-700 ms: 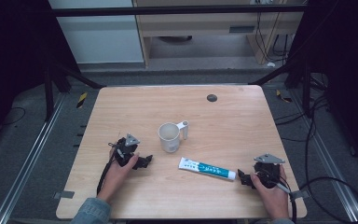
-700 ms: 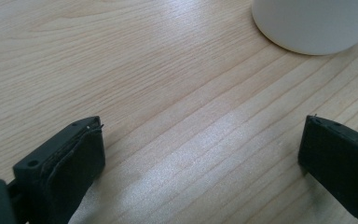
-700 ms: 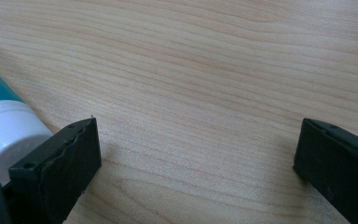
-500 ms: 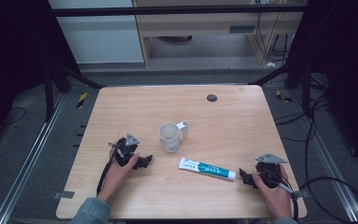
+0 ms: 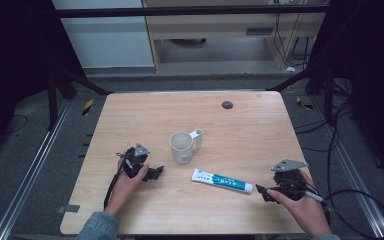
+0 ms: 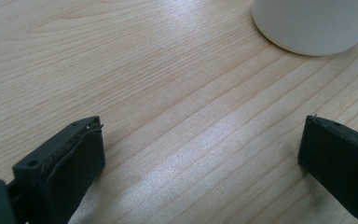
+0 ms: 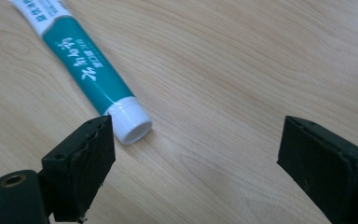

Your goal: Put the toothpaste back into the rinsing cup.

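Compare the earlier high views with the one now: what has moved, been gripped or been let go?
Nothing visibly changed. The cup and the tube lie where they were. Both tongs, left and right, rest on the table, open and empty, the right one with the tube's cap just off its tip.

high: above table, forward-down | gripper views: close (shared tabletop)

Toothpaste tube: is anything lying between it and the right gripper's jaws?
Nothing visible. The right gripper is open, with bare wooden table between its jaws. The toothpaste tube lies flat, its white cap end just beside the jaw at the left of the right gripper view.
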`<action>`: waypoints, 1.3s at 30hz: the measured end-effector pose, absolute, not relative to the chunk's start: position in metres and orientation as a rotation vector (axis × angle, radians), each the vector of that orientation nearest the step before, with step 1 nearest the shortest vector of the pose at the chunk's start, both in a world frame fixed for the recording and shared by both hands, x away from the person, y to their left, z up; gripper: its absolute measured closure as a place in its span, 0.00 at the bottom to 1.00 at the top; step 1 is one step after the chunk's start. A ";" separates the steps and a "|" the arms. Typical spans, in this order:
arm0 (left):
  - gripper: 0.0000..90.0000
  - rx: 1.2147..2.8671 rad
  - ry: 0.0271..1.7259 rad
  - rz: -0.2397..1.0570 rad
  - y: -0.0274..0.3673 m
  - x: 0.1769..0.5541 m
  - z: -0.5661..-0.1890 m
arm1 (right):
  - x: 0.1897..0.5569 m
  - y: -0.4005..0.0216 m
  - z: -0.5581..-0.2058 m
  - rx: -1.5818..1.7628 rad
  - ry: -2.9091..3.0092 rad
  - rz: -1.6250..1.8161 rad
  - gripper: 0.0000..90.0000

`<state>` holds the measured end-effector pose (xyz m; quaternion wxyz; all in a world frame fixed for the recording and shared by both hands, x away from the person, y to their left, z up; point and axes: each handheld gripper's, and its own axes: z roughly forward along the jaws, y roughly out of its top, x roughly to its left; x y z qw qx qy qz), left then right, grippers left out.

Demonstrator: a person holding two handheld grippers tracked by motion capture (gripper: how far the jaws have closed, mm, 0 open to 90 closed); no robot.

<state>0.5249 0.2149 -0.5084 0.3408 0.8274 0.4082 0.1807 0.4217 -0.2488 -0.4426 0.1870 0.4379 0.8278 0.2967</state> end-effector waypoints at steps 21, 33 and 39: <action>0.00 2.152 1.061 0.471 0.215 0.525 -0.508 | 0.455 -0.178 -0.414 0.974 2.582 0.751 0.33; 0.00 2.153 1.060 0.471 0.215 0.525 -0.508 | 0.468 -0.146 -0.415 0.852 2.697 0.664 0.41; 0.00 2.153 1.060 0.471 0.215 0.525 -0.508 | 0.474 -0.138 -0.416 0.816 2.734 0.640 0.50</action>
